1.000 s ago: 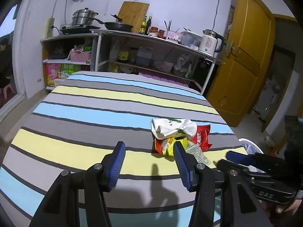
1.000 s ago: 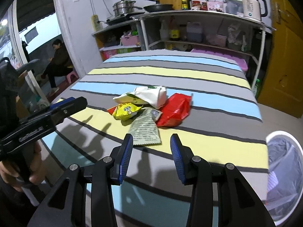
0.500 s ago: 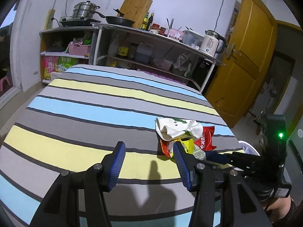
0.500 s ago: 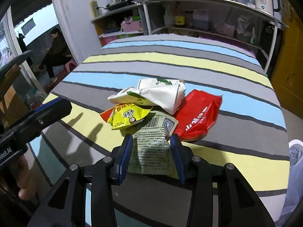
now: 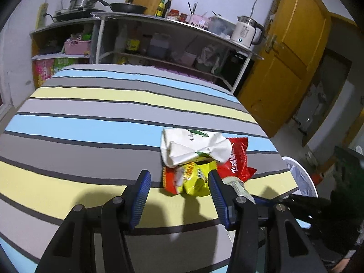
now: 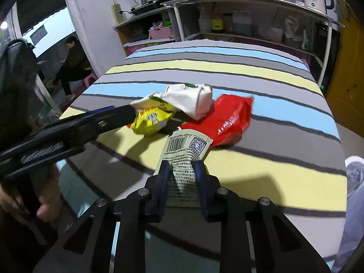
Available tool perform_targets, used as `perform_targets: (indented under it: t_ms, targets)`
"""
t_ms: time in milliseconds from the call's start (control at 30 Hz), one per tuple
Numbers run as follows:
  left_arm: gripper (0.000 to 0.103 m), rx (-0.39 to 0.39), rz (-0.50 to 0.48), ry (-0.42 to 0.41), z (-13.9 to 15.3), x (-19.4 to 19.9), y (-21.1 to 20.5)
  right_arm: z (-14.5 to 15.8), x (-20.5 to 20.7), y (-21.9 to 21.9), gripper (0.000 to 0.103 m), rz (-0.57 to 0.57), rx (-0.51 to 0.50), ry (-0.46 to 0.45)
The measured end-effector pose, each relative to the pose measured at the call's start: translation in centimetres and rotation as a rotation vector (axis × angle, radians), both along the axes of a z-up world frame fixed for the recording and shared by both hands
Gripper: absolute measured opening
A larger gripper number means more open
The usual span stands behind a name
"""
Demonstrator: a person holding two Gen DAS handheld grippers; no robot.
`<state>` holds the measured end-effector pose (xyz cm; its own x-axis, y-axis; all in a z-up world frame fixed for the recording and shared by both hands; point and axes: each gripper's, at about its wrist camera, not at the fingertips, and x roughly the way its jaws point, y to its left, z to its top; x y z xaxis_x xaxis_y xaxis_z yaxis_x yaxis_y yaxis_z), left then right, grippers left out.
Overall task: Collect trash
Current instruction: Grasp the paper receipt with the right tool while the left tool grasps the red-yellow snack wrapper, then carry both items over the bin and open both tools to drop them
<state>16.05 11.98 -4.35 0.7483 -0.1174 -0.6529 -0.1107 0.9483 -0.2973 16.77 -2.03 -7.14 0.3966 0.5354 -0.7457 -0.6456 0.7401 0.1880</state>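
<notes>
1. Right gripper point(image 6: 181, 168), lower centre of the right wrist view: jaws narrowed onto the green barcode wrapper point(image 6: 185, 152), pinching its near end; half a second ago they were spread wider on either side of it.
2. Left gripper point(image 5: 179, 191), lower centre of the left wrist view: jaws spread, nothing between them; the yellow snack packet point(image 5: 195, 178) lies just beyond the tips, closer to the right-hand one. The pile now sits nearer the tips than it did a second ago.
3. Mid-frame on the striped table point(image 5: 91, 122): the white crumpled bag point(image 5: 193, 146) rests on the yellow packet and overlaps the red wrapper point(image 5: 236, 159).
4. Right edge of the frame: white-rimmed trash bin point(image 5: 300, 177) beside the table.
5. Far, upper frame: shelf unit point(image 5: 159, 22) with kettle point(image 5: 244, 33) and pans; yellow door point(image 5: 284, 56) at right.
</notes>
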Motion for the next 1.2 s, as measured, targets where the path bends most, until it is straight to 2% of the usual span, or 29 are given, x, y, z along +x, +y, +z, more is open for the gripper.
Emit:
perform_targets:
  t_ms: [233,400,533,567,633,667,900,1200]
  targets:
    - [0.052,0.022,-0.002,0.043,-0.7,2.1,-1.4,0.4,-0.4,-2.1,0.024,-0.02,0.015,0.004]
    - [0.052,0.025,-0.007,0.11,-1.7,3.4,-1.8,0.2,-0.3,-3.0,0.024,-0.035,0.02,0.01]
    - [0.052,0.06,-0.005,0.116,-1.8,3.5,-2.5,0.1,-0.2,-3.5,0.024,-0.046,0.028,0.015]
    - [0.05,0.066,-0.006,0.117,-1.7,3.5,-2.5,0.2,-0.2,-3.6,0.024,-0.049,0.029,0.017]
    - [0.03,0.074,-0.013,0.117,-1.7,3.4,-2.7,0.2,-0.2,-3.7,0.024,-0.055,0.03,0.016]
    - [0.03,0.077,-0.014,0.118,-1.7,3.3,-2.8,0.3,-0.2,-3.9,0.024,-0.059,0.03,0.013]
    - [0.028,0.079,-0.013,0.064,-0.7,0.8,-3.4,1.0,-0.9,-5.2,0.024,-0.099,0.039,-0.008]
    - [0.028,0.069,-0.052,-0.036,2.3,-3.5,-5.7,3.2,-2.1,-7.4,0.024,-0.154,0.067,-0.069]
